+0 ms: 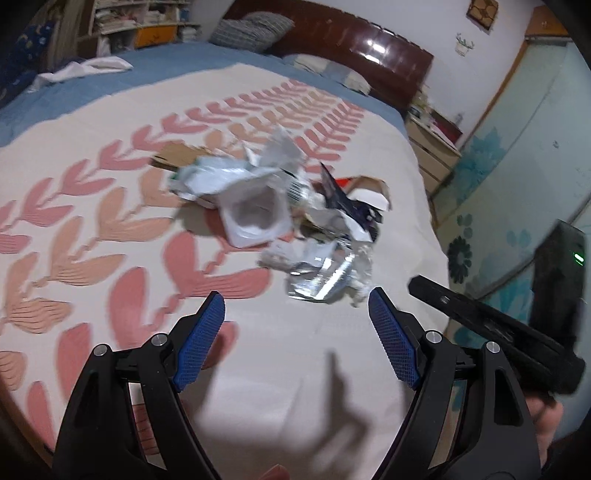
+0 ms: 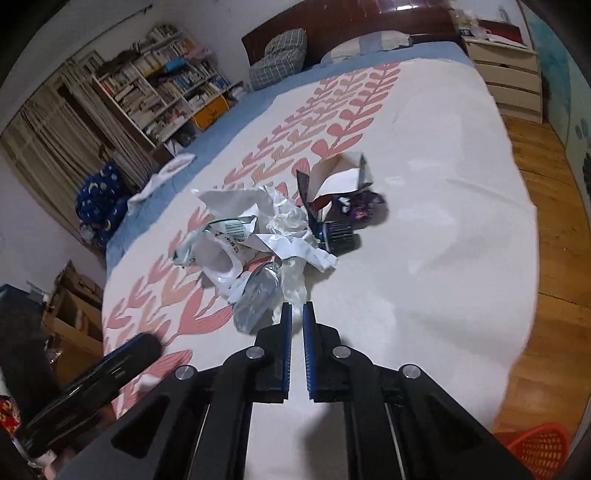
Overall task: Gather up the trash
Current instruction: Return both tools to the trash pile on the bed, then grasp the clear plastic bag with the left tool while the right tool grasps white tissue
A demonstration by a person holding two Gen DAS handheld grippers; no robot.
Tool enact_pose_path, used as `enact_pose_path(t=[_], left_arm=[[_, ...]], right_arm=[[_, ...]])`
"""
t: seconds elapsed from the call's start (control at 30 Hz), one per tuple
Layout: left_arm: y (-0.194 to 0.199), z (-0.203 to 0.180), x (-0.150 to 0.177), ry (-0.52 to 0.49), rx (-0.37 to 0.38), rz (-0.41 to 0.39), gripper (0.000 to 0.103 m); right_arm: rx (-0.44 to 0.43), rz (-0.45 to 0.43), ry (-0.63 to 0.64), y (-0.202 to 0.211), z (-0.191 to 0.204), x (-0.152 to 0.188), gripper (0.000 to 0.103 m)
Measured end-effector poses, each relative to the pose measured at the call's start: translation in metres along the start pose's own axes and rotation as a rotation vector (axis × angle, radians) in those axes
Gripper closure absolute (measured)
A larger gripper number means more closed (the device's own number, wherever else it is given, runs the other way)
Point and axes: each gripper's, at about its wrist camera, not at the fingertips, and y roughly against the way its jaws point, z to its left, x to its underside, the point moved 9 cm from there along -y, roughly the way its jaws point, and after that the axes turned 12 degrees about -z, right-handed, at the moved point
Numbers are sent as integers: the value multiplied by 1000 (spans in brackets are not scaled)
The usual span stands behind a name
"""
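Note:
A pile of trash lies on the bedspread: a white plastic cup, crumpled white paper, a silver foil wrapper, torn cardboard and a dark wrapper. My left gripper is open and empty, just short of the foil. In the right wrist view the same pile lies ahead, with a crushed clear wrapper nearest. My right gripper has its jaws nearly closed with a narrow gap, a bit of white plastic at its tips; whether it grips it is unclear.
The bed has a cream cover with pink leaf print. A wooden floor and an orange basket lie to the right. A bookshelf stands at far left. Pillows lie by the headboard.

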Motion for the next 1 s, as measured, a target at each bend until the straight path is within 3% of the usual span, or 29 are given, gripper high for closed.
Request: enact_pose_path(t=[0.27, 0.4, 0.53, 0.57, 0.6, 0.63, 0.73, 0.77, 0.8, 0.83, 1.0], left_arm=[[-46, -31, 6, -83, 19, 44, 22], [-63, -33, 5, -85, 1, 53, 22], [-77, -34, 4, -41, 34, 67, 23], [-81, -32, 4, -33, 34, 71, 35], [-85, -30, 7, -28, 23, 87, 54], [-88, -28, 11, -24, 16, 101, 60], [-86, -29, 11, -19, 8, 93, 68], [-84, -30, 10, -18, 10, 87, 73], [-82, -31, 8, -20, 17, 82, 87], [-80, -31, 7, -21, 14, 81, 91], [-71, -22, 6, 4, 25, 81, 98]], right_arm=[[0, -8, -24, 27, -29, 3, 96], [9, -14, -29, 33, -41, 0, 96], [15, -26, -42, 35, -52, -4, 95], [15, -25, -40, 35, -53, -5, 95], [14, -25, -35, 34, -52, -5, 95], [12, -24, -29, 34, -51, -6, 95], [8, -25, -8, 33, -47, -7, 95], [8, -25, -4, 32, -46, -7, 95], [8, -27, -1, 31, -44, -7, 95], [5, -27, 1, 30, -43, -7, 94], [-2, -29, 4, 26, -35, -7, 94]])
